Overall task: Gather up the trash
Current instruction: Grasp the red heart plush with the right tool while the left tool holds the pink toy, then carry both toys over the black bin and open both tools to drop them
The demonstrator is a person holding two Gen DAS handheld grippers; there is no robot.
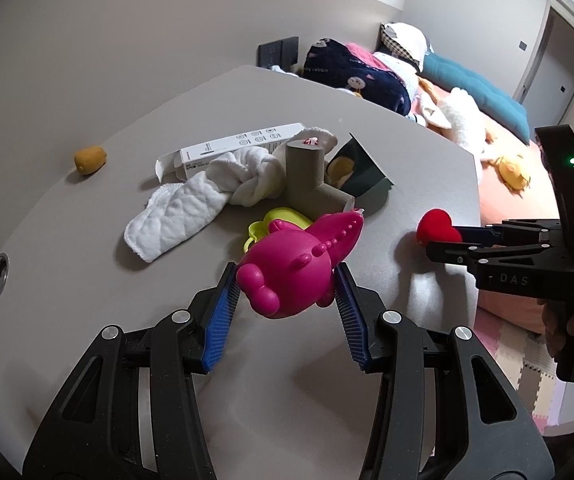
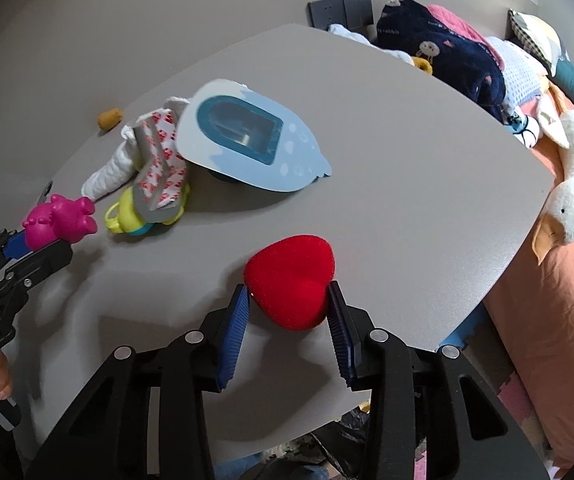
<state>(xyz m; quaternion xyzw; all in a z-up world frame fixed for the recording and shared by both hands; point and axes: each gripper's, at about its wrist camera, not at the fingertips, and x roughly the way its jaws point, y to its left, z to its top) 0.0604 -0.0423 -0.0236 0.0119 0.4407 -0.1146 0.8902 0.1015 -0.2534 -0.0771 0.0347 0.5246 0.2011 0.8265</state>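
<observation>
Left gripper hides pink toy's underside; edges blurred.

On the grey table we see a white cloth, a white carton, a yellow-green toy, a small orange lump apart, and blue-and-white packaging.

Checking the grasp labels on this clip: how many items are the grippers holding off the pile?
2. The left gripper clamps the magenta toy; the right gripper clamps the red heart, both near the grey table's front edge.
</observation>
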